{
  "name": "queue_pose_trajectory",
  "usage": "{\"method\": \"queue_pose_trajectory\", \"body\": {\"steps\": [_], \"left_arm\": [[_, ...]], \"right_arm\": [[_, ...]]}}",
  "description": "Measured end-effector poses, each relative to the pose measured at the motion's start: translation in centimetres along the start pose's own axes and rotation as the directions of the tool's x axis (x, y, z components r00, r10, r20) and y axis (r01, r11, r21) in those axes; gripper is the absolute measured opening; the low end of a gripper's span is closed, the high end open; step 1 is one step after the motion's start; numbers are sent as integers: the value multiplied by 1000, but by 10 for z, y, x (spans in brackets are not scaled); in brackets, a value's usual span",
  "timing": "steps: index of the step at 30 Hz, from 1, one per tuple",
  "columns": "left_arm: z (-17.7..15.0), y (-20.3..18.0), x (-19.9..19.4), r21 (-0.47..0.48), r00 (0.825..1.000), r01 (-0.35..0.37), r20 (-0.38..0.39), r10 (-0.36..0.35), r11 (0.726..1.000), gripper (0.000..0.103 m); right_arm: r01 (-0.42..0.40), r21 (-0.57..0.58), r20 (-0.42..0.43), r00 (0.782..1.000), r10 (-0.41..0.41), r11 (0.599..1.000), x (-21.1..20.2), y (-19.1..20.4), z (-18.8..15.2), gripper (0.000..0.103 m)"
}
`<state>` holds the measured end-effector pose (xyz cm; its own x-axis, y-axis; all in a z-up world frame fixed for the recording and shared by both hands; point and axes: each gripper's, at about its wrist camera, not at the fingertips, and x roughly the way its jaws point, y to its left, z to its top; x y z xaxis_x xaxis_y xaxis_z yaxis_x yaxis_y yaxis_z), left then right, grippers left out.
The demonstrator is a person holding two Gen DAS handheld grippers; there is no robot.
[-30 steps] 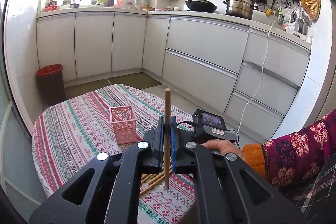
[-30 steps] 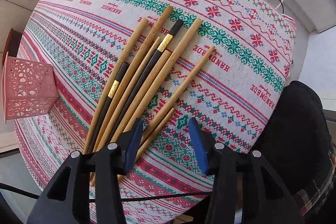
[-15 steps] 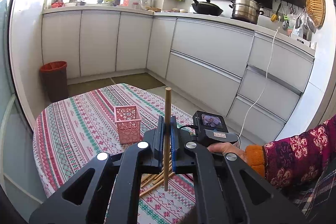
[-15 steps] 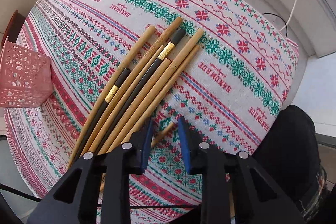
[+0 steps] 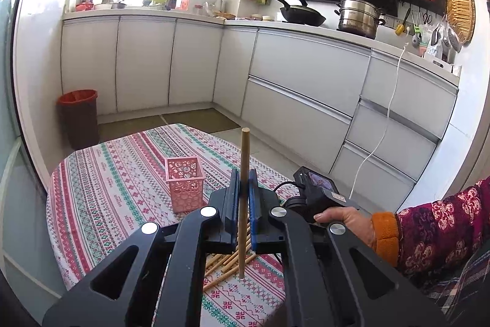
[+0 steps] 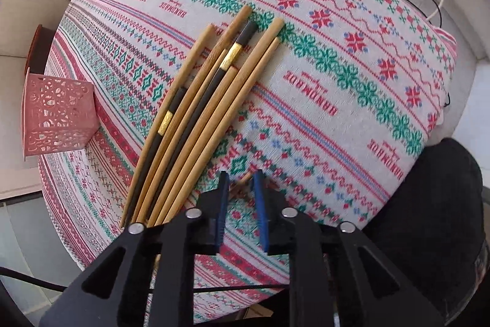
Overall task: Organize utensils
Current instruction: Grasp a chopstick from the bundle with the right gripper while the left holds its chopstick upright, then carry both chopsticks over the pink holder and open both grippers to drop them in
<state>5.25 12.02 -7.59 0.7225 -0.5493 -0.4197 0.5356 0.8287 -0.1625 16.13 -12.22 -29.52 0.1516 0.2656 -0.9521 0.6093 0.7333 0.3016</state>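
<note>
My left gripper (image 5: pixel 244 198) is shut on a wooden chopstick (image 5: pixel 244 161) and holds it upright above the table, to the right of the pink perforated basket (image 5: pixel 184 187). My right gripper (image 6: pixel 240 189) hangs low over the patterned tablecloth (image 6: pixel 337 57), jaws narrowed around the end of one wooden chopstick (image 6: pixel 242 180) that is mostly hidden between them. A bundle of several wooden and black chopsticks (image 6: pixel 208 112) lies just left of it. The basket shows at the left edge in the right wrist view (image 6: pixel 56 115).
The small table (image 5: pixel 101 204) stands in a kitchen with white cabinets (image 5: pixel 300 88). A red bin (image 5: pixel 78 115) is on the floor beyond the table. The person's sleeved hand (image 5: pixel 352 219) holds the right gripper beside my left one.
My right gripper has moved down and forward over the lone chopstick and its jaws have narrowed around it. My left gripper still holds its chopstick upright, raised slightly.
</note>
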Motion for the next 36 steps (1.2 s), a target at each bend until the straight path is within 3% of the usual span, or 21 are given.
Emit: {"method": "queue_pose_trajectory", "body": {"steps": [1, 3, 4, 5, 7, 13, 18, 20, 22, 25, 30, 33, 36], "left_arm": [[0, 1, -1, -3, 1000, -2, 0, 2, 1000, 5], [-1, 2, -4, -5, 1000, -13, 2, 13, 1000, 5], [-1, 3, -6, -7, 1000, -16, 5, 16, 1000, 5], [-1, 4, -7, -12, 1000, -15, 11, 16, 1000, 5], [1, 5, -10, -17, 1000, -14, 25, 15, 1000, 5], [3, 2, -15, -10, 999, 7, 50, -7, 1000, 5], [0, 1, -13, -10, 999, 1, 47, 0, 1000, 5], [0, 3, -15, -19, 999, -10, 53, 11, 1000, 5], [0, 6, -18, -33, 998, -18, 66, 20, 999, 5], [-2, 13, -19, -67, 997, -30, 73, 35, 997, 5], [-7, 23, -18, -124, 995, -67, 65, 75, 990, 5], [-9, 29, -18, -164, 993, -86, 63, 97, 983, 5], [-8, 34, -18, -208, 991, -97, 67, 113, 973, 5]], "right_arm": [[9, 9, 7, 1000, -9, 1000, 0, 5, -4, 43], [18, 32, 6, 1000, -19, 999, 1, 16, -12, 54], [26, 40, -7, 1000, -25, 999, 4, 16, -12, 54], [51, 41, -11, 999, -51, 998, 7, 20, -17, 51], [118, 42, 30, 992, -120, 992, 5, 23, -25, 34], [24, 153, 51, 998, -32, 988, -4, -3, -29, 32], [120, 123, 84, 988, -131, 985, -1, 13, -30, 36], [178, 94, 116, 975, -188, 979, -1, 24, -36, 32], [192, 97, 153, 967, -206, 976, -3, 24, -39, 18], [144, 102, 178, 971, -161, 984, -5, 12, -32, 5], [-27, 19, 203, 979, 22, 999, -7, -9, -14, 5], [-109, -70, 216, 969, 122, 992, -16, -26, 1, 5], [-142, -172, 251, 951, 183, 975, -42, -25, -5, 5]]}}
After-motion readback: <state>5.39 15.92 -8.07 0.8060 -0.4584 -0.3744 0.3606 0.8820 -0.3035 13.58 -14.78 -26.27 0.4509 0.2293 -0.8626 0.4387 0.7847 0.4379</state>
